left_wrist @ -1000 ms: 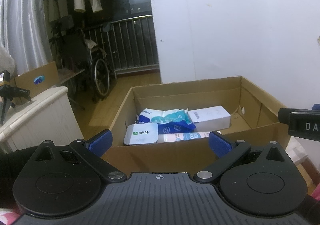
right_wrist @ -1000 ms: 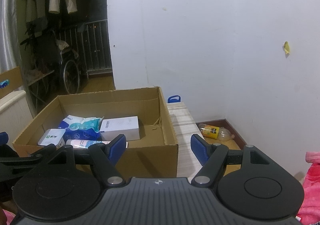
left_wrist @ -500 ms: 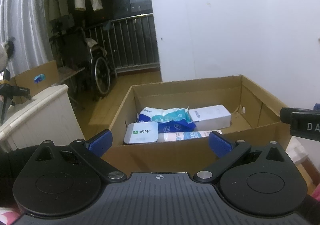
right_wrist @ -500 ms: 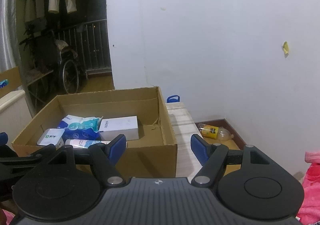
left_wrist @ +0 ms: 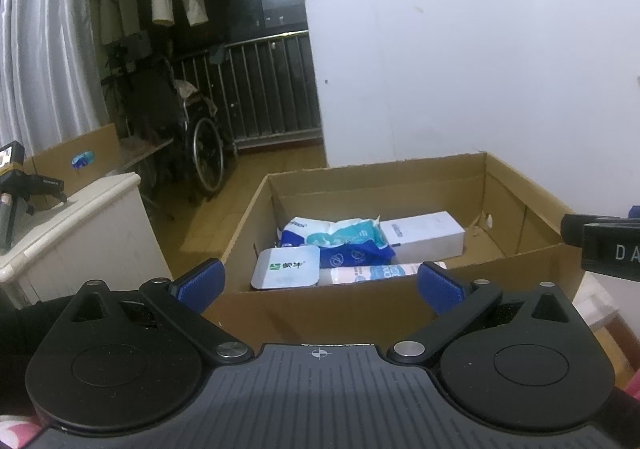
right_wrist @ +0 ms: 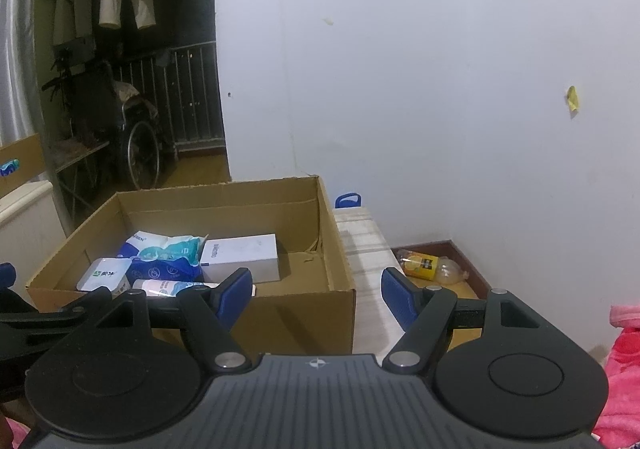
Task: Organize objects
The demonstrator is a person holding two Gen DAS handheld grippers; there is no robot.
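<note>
Left wrist view: the left gripper (left_wrist: 320, 285) hangs wide open and empty before the cardboard box (left_wrist: 360, 313), where 4 items lie together, a white carton (left_wrist: 424, 235) among them. Sorting looks paused between picks.

Right wrist view: the right gripper (right_wrist: 316, 295), also spread and empty, faces the box's right wall; a juice bottle (right_wrist: 430, 264) on the floor by the white wall (right_wrist: 440, 69) seems the next reach.

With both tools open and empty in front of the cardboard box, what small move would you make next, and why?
Probably ease the right tool toward the orange-labelled bottle lying on the floor by the wall. It is the one loose item outside the cardboard box, which already holds a white carton, a blue packet and a small tub. The left tool is also empty.
</note>
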